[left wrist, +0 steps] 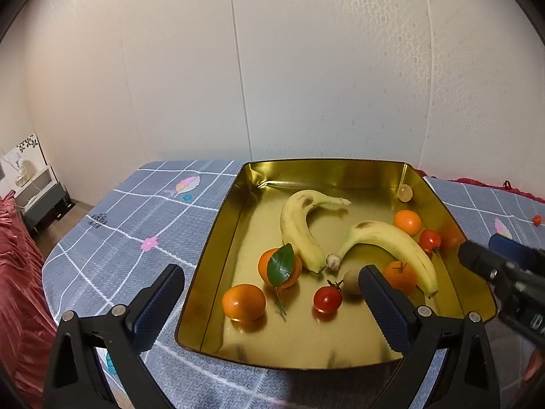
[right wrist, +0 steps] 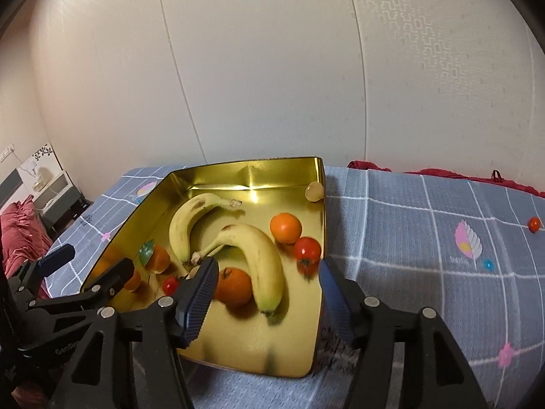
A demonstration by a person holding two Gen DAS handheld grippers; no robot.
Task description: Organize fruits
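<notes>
- The left hand-held gripper (left wrist: 270, 301) hangs spread wide over the near left part of the gold tin tray (left wrist: 218, 218), pinching nothing; in the right wrist view it shows at the left edge with raised lettering, "Gen…", the rest cut off.
- The right hand-held gripper (right wrist: 267, 293) is spread too, empty, one finger over the tray and the other outside its right wall.
- The tray sits on a surface under a grey-blue checked cloth (left wrist: 112, 225); what lies beneath is hidden.
- Near the tray's near edge: a mandarin (left wrist: 243, 301), a cherry tomato (left wrist: 327, 298), and a brownish fruit (left wrist: 352, 281), perhaps a kiwi, half hidden behind the left finger.
- Mid-tray: a leafed mandarin (left wrist: 279, 267), two bananas (left wrist: 301, 228) (left wrist: 391, 245) and another mandarin (left wrist: 398, 276) partly under the second banana.
- By the right wall: a tomato (left wrist: 430, 240), a mandarin (left wrist: 407, 222); in the far right corner a pale round fruit (left wrist: 405, 193), hard to identify.
- The right wrist view alone shows clearly a stray tomato (right wrist: 534, 224) on the cloth, well apart from the tray.
</notes>
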